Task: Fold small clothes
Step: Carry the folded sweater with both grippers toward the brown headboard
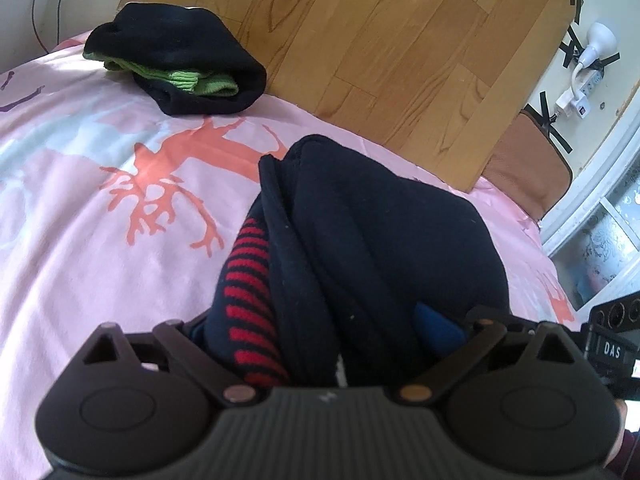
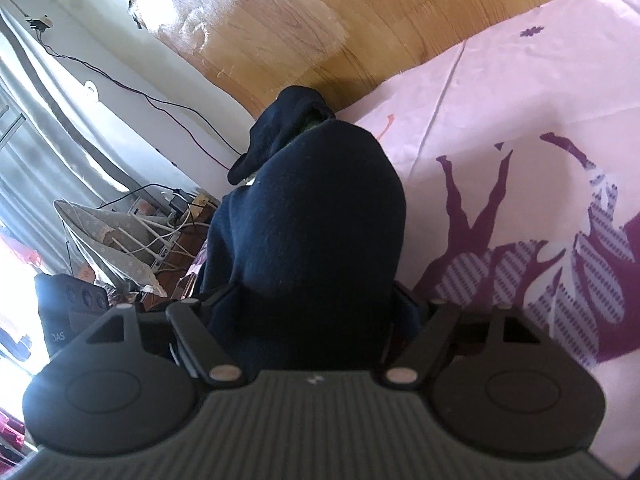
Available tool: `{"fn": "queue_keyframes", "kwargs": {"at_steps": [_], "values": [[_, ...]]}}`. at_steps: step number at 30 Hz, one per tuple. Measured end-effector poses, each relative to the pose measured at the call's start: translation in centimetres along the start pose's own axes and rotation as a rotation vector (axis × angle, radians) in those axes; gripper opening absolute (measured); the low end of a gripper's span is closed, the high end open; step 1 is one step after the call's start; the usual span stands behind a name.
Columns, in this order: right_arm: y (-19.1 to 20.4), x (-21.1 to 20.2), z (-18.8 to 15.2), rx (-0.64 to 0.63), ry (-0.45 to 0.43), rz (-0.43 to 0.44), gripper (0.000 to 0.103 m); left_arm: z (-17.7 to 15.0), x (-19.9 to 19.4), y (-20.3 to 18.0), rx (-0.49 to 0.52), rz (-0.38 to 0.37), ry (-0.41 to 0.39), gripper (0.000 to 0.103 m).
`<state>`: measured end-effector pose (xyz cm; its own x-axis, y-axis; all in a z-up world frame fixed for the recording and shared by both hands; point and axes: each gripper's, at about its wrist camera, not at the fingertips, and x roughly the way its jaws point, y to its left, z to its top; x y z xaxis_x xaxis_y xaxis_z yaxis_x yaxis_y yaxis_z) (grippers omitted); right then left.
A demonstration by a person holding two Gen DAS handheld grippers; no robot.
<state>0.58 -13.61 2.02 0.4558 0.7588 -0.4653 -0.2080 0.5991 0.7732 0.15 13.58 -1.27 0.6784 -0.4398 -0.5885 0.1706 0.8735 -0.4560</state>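
Left wrist view: left gripper [image 1: 328, 344] with its jaws pinching a bunched dark navy garment [image 1: 360, 240] — thick knit, folded in ridges, a red-and-navy striped section [image 1: 250, 300] showing on its left side and a small blue patch low on its right. The garment lies on a pink bedsheet [image 1: 100, 240] printed with coral branching shapes, the near end gathered between the fingers.

Farther back on the same sheet, well apart: a second dark garment with green ribbed cuffs [image 1: 176, 64], heaped loosely against a wood-grain headboard [image 1: 380, 48].

Beyond the headboard's right edge: a white lamp [image 1: 598, 40] and a power strip [image 1: 572, 100] held to the wall with black tape; a brown cushion [image 1: 524, 168] wedged at the bed's corner.

Right wrist view: right gripper [image 2: 316, 320] clamped on navy cloth [image 2: 320, 216] that fills the centre of the frame and hides the fingertips. Sheet here carries purple patterned prints [image 2: 560, 264]. Left of the bed — cables [image 2: 160, 240], curtain, cluttered floor.
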Motion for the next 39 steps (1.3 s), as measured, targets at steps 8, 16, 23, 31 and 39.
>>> {"fn": "queue_keyframes", "kwargs": {"at_steps": [8,16,23,31,39], "values": [[0.7,0.2,-0.6,-0.027,-0.011,-0.024,0.089,-0.2,-0.1,-0.1,-0.007,0.007,-0.009,0.1],[1.0,0.1,-1.1,-0.02,-0.032,-0.048,0.09,-0.5,-0.4,0.2,-0.002,-0.002,-0.018,0.1],[1.0,0.0,-1.4,-0.02,-0.04,-0.053,0.091,-0.7,-0.5,0.3,0.0,-0.016,-0.022,0.1],[1.0,-0.2,-1.5,-0.029,-0.033,-0.048,0.092,-1.3,-1.2,2.1,-0.054,-0.155,-0.019,0.103],[2.4,1.0,-1.1,-0.128,0.009,-0.104,0.084,-1.0,-1.0,3.9,-0.161,-0.257,-0.006,0.091]]}}
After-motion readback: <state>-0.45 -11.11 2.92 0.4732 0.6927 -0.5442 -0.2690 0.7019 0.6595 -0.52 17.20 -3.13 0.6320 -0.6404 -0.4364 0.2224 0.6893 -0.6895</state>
